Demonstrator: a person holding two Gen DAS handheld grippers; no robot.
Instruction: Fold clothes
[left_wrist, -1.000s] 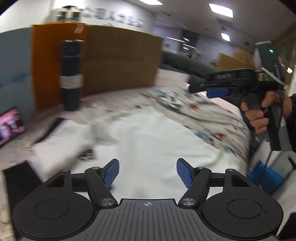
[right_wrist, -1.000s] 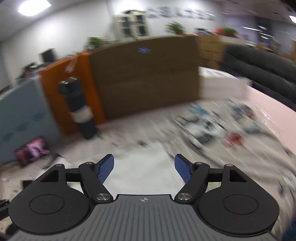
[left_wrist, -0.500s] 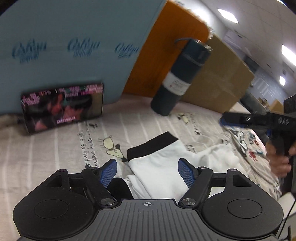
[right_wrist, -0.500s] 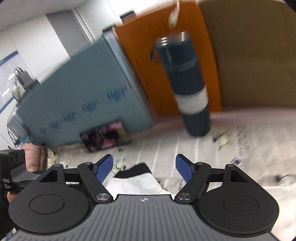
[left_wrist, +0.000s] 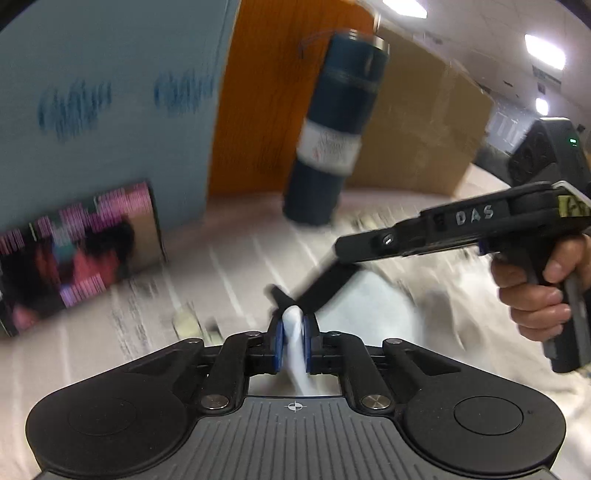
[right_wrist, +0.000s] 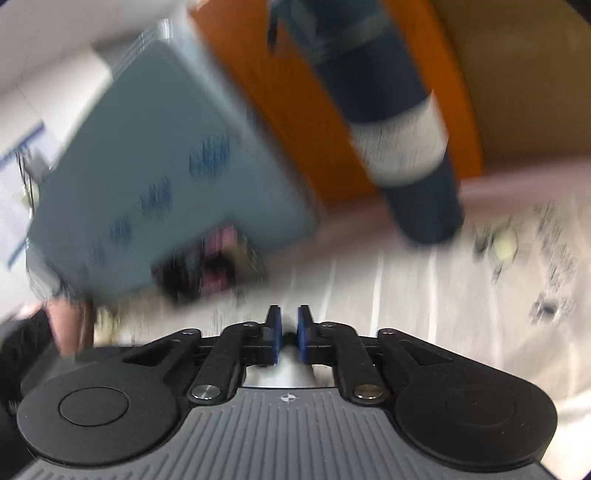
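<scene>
A white garment (left_wrist: 376, 317) with black trim lies rumpled on the printed sheet. My left gripper (left_wrist: 293, 332) is closing tight on a raised fold of its white fabric (left_wrist: 291, 354), with the blue pads pressing on it. My right gripper (left_wrist: 284, 299), held in a person's hand (left_wrist: 535, 295), reaches in from the right, and its dark fingers end just beyond my left fingertips. In the right wrist view the right gripper (right_wrist: 288, 325) has its pads almost together, and white fabric (right_wrist: 291, 369) shows pinched behind them. Both views are motion-blurred.
A dark blue bottle (left_wrist: 332, 147) with a white label stands on the sheet behind the garment, in front of an orange board (left_wrist: 258, 110) and brown cardboard. A lit screen (left_wrist: 74, 251) leans on a pale blue panel (left_wrist: 110, 92) at the left. The bottle (right_wrist: 399, 129) looms close in the right wrist view.
Both grippers went from wide open to shut on the white garment's edge. Both moved down and closer to the sheet, and the right gripper came in next to the left.
</scene>
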